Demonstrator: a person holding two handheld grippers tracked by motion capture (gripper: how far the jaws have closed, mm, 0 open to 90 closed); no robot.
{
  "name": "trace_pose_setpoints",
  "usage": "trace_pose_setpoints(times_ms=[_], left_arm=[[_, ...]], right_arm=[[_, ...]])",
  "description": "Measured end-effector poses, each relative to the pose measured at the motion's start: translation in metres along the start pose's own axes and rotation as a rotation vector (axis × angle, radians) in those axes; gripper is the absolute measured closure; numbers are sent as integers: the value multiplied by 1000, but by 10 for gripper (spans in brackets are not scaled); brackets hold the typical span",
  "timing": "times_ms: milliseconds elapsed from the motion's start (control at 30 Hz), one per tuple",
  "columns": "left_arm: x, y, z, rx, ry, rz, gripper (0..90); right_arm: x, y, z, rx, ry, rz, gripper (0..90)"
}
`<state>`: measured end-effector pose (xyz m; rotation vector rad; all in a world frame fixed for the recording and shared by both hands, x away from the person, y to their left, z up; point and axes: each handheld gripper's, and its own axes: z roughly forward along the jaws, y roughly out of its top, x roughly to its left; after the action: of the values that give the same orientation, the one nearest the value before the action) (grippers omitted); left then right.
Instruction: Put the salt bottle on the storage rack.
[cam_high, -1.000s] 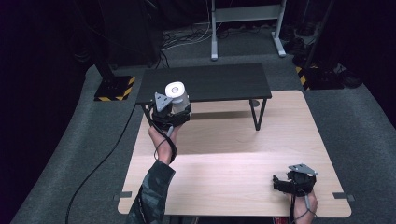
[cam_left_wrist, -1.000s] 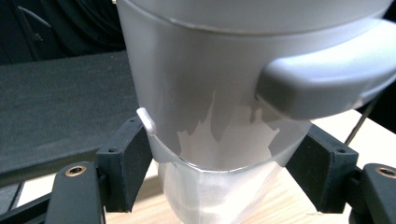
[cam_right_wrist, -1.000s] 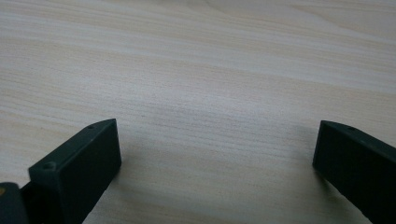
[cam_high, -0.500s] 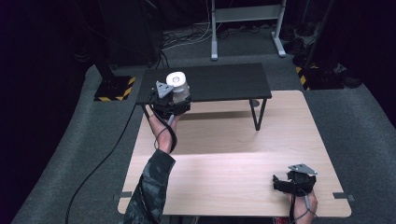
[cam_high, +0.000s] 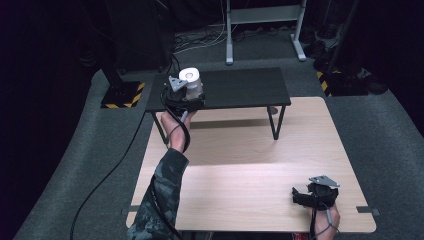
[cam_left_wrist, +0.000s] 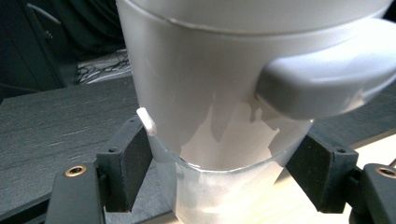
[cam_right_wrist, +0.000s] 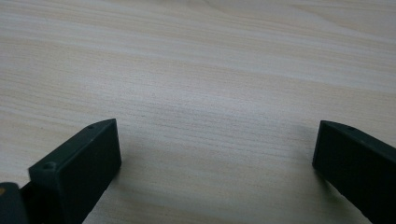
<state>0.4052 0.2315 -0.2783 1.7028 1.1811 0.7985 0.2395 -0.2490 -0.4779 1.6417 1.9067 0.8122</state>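
Clamping the white cylindrical plastic jar (cam_high: 191, 82) low on its body keeps it upright over the black raised shelf (cam_high: 240, 87), while the left gripper (cam_high: 181, 100) carries it and the right gripper (cam_high: 312, 192) rests wide open on the pale wooden table (cam_high: 240, 165).

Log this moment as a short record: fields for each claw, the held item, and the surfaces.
left claw: shut on the white cup, jaws on either side of its lower body
white cup: upright, at the near left edge of the black shelf; contact with it unclear
black shelf: low, on legs, along the far side of the wooden table
right claw: open, nothing between jaws, low over the table's near right corner
wooden table: light wood grain
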Motion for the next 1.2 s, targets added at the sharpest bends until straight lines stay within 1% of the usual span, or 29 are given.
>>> trace_pose_setpoints(times_ms=[33, 67, 100, 133, 367, 400, 433, 500, 633, 667, 1200], left_arm=[[1, 2, 3, 9, 3, -2, 266], [3, 4, 9, 25, 6, -2, 267], [3, 4, 9, 25, 6, -2, 266], [4, 6, 14, 39, 11, -3, 266], [8, 7, 29, 74, 23, -8, 266], [12, 5, 29, 67, 13, -26, 266], [12, 5, 29, 67, 13, -26, 267], [12, 2, 29, 56, 12, -21, 267], [13, 2, 30, 56, 11, -14, 267], [12, 3, 31, 59, 13, -7, 267], [13, 5, 33, 66, 9, 4, 266]], right_arm=[[0, 0, 0, 0, 0, 0, 0], [0, 0, 0, 0, 0, 0, 0], [0, 0, 0, 0, 0, 0, 0], [0, 0, 0, 0, 1, 1, 0], [0, 0, 0, 0, 1, 0, 0], [0, 0, 0, 0, 1, 0, 0], [0, 0, 0, 0, 1, 0, 0], [0, 0, 0, 0, 0, -1, 0], [0, 0, 0, -2, -1, -4, 0], [0, 0, 0, -2, -1, -5, 0], [0, 0, 0, -1, 4, -6, 0]])
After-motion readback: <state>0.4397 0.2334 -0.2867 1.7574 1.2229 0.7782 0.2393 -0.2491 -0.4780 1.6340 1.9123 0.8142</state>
